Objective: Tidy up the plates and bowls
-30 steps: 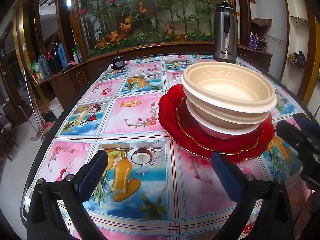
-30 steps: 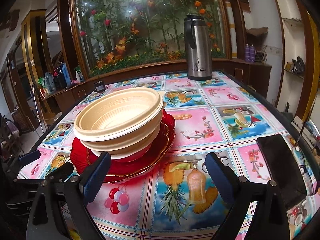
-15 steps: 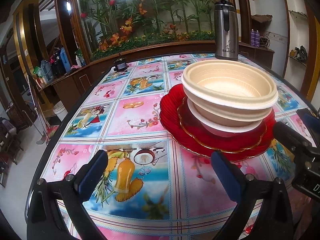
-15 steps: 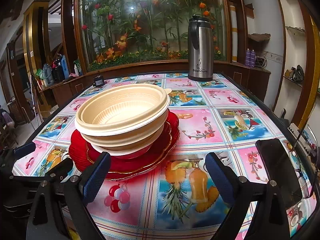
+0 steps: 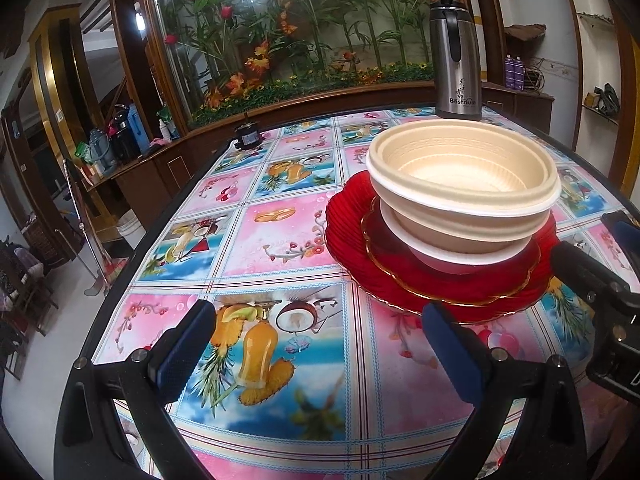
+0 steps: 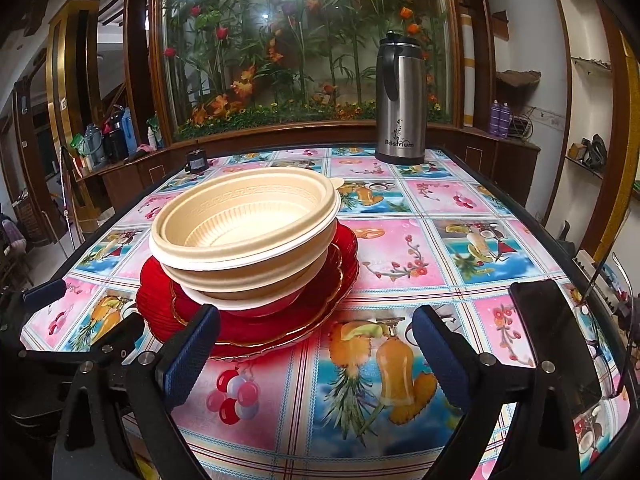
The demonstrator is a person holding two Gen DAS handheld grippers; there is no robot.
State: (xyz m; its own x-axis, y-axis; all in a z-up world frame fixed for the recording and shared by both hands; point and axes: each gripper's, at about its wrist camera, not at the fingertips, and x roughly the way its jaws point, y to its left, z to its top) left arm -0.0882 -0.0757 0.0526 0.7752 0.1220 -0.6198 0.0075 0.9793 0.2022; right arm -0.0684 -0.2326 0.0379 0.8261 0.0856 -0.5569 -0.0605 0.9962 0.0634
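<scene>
On worktop (image 6: 400, 256): cream bowls (image 6: 244, 220) nested on red plates (image 6: 248, 320), stack complete by appearance. Left gripper (image 5: 316, 344) and right gripper (image 6: 316, 352) fingers spread, empty. Withdraw level, clear of rims.

Looks like a home dining room. Tabletop (image 6: 400, 248) under a glossy oilcloth printed with fruit and flowers, a steel thermos jug (image 6: 401, 98) standing at its 12 o'clock end. Beyond that, a glass-fronted indoor garden (image 6: 304, 48) of bamboo and orange and red blooms, framed in dark wood. At 9 o'clock a sideboard (image 5: 120, 164) crowded with bottles; at 3 o'clock wall shelves (image 6: 588, 120) holding oddments.
</scene>
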